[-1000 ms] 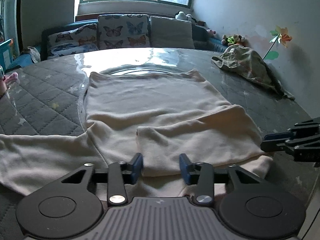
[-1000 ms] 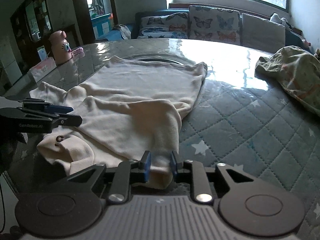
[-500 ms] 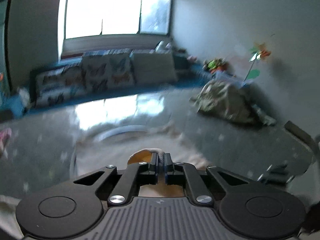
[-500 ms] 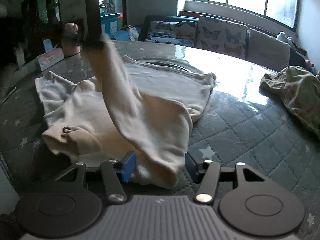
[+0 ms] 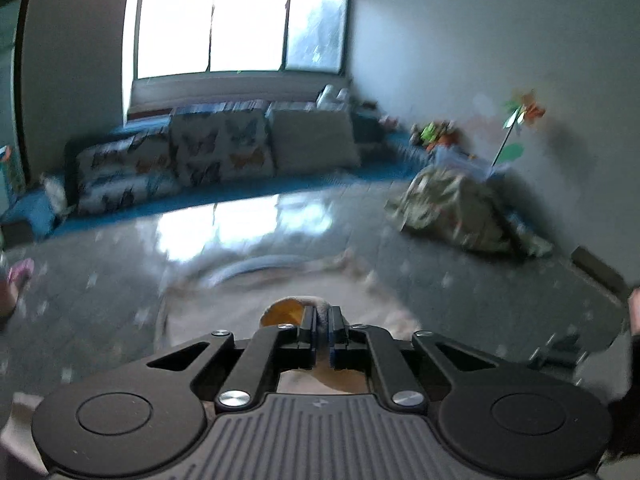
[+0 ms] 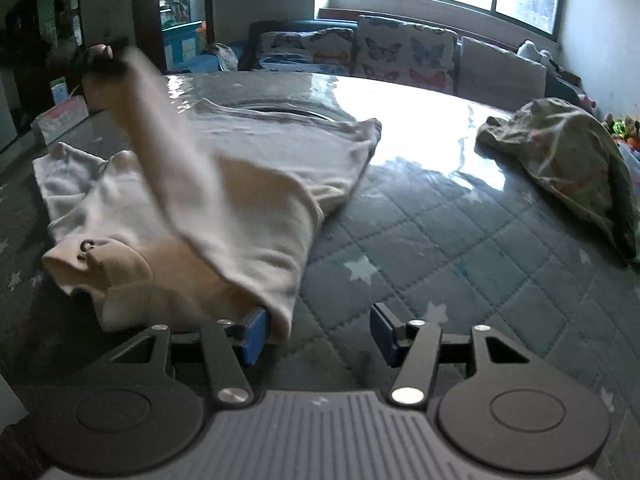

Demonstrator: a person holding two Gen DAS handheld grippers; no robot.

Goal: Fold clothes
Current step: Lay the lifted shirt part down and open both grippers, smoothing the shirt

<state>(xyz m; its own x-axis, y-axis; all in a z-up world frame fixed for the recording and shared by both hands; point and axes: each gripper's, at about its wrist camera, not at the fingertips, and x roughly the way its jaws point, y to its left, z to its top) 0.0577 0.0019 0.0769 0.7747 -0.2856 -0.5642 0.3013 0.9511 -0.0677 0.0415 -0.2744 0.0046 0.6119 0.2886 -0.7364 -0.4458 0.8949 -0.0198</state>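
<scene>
A cream sweatshirt (image 6: 256, 200) lies spread on the quilted grey table (image 6: 460, 240). My left gripper (image 5: 323, 334) is shut on a fold of the cream sweatshirt (image 5: 320, 308) and holds it lifted; in the right wrist view it (image 6: 100, 62) shows at the upper left, with a sleeve stretched up to it. My right gripper (image 6: 318, 334) is open and low at the table's near edge, its left pad (image 6: 254, 334) touching the sweatshirt's near corner. The left wrist view is blurred.
A crumpled green patterned garment (image 6: 568, 160) lies at the right of the table and shows in the left wrist view (image 5: 460, 208) too. A sofa with butterfly cushions (image 6: 400, 52) stands behind the table. A pink toy (image 5: 18, 276) sits at the left edge.
My left gripper closed on the sweatshirt and lifted the sleeve up and away. My right gripper let go of the near corner and opened wide.
</scene>
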